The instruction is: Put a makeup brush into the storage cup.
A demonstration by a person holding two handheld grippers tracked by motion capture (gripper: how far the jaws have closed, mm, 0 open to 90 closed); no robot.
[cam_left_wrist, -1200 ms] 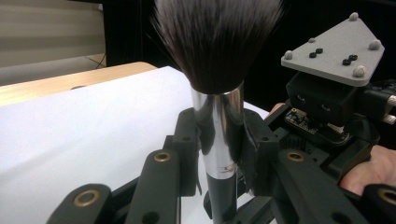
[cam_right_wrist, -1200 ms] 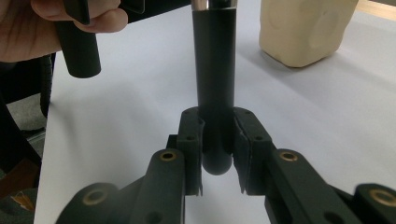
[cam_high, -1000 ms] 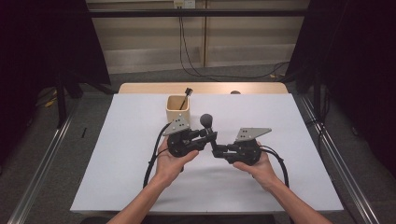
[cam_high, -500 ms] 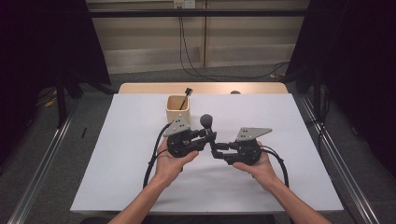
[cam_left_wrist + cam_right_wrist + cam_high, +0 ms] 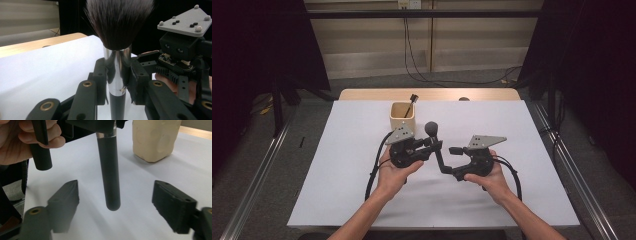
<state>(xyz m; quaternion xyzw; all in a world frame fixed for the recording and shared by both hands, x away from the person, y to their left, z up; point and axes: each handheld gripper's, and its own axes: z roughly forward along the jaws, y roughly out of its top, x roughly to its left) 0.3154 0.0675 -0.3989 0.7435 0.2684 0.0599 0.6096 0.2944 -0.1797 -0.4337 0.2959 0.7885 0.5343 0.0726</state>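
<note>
In the high view, the left gripper point(image 5: 432, 145) sits just left of centre, its jaws clamped on the brush point(image 5: 435, 145) at the silver collar, bristles up toward the cup point(image 5: 402, 118) in the upper middle. The left gripper view shows the brush point(image 5: 117, 72) upright at centre between the pads. Right of centre, the right gripper point(image 5: 451, 160) has just been opening; in its own view the black handle point(image 5: 108, 175) hangs between its spread jaws, touching neither, above the white table point(image 5: 522, 150).

We see a white worktop point(image 5: 362, 150) on a wooden table point(image 5: 362, 94), grey floor point(image 5: 312, 115) around it, dark curtains point(image 5: 252, 45) at both sides and cables point(image 5: 417, 60) down a pale wall point(image 5: 362, 45).
</note>
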